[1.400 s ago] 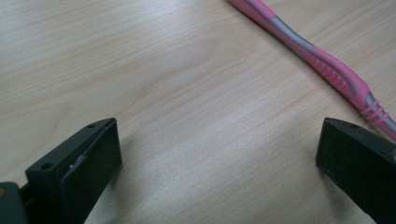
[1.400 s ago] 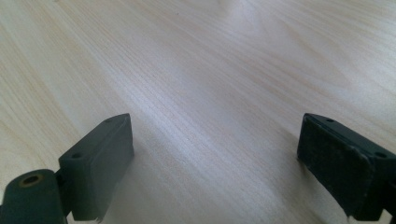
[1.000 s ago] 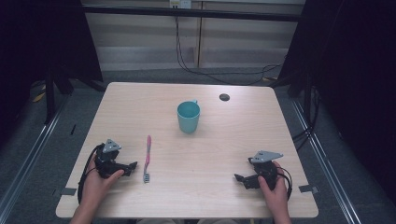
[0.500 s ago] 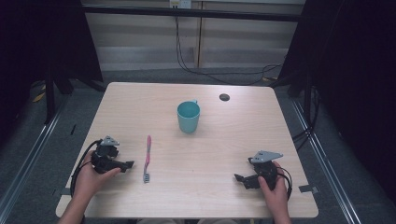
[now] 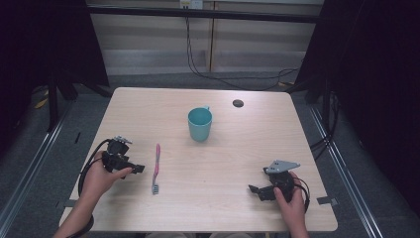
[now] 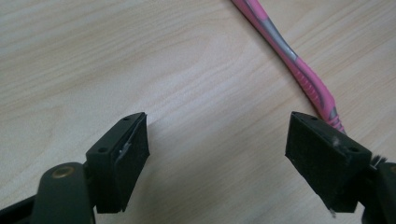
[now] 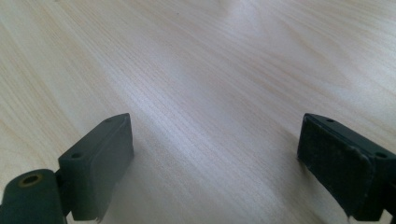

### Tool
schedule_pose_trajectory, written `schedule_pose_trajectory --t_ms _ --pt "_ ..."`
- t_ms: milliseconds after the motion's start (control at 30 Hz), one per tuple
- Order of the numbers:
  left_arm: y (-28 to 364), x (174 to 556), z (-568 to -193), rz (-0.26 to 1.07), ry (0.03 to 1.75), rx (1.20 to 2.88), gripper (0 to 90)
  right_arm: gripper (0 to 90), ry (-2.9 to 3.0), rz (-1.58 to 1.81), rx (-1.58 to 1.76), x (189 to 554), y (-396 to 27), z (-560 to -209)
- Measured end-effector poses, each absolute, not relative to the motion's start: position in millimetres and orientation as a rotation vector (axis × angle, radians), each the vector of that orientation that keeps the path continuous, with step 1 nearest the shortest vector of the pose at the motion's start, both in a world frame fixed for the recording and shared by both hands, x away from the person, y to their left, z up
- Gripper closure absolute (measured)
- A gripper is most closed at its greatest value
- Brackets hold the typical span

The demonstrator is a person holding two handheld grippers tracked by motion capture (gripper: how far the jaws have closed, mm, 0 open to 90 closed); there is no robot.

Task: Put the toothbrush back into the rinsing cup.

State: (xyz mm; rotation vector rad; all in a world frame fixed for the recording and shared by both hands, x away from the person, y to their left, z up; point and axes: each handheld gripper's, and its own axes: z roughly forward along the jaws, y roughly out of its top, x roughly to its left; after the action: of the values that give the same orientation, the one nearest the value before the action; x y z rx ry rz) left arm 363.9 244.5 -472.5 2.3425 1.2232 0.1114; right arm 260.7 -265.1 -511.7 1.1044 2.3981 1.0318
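A pink and grey toothbrush [image 5: 156,167] lies flat on the wooden table [image 5: 237,148], bristle end toward the near edge. A teal cup [image 5: 199,124] stands upright at the table's middle. My left gripper [image 5: 137,169] hovers just left of the toothbrush, pointing at it. Its jaws have just been closing a little and stand open with bare wood between them. In the left gripper view the toothbrush [image 6: 299,70] runs past the right-hand jaw. My right gripper [image 5: 253,190] rests at the near right, open over bare wood [image 7: 215,116].
A small dark round hole or disc [image 5: 238,103] sits near the table's far edge, right of the cup. Cables hang behind the table. Dark curtains stand on both sides.
My left hand has lifted and shifted, and its gripper now points more toward the toothbrush. The right hand, the cup and the toothbrush have stayed put.
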Motion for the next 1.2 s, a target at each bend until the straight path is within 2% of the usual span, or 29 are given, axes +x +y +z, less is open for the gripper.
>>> schedule_pose_trajectory --t_ms 533,1200 --pt "224.2 389.3 -464.4 0.033 1.375 2.318 25.0 9.8 2.398 1.031 1.105 260.6 -265.1 -511.6" --pt "203.8 408.8 -461.4 -0.008 1.444 2.29 30.3 9.8 2.398 1.032 1.106 260.7 -265.1 -511.6"
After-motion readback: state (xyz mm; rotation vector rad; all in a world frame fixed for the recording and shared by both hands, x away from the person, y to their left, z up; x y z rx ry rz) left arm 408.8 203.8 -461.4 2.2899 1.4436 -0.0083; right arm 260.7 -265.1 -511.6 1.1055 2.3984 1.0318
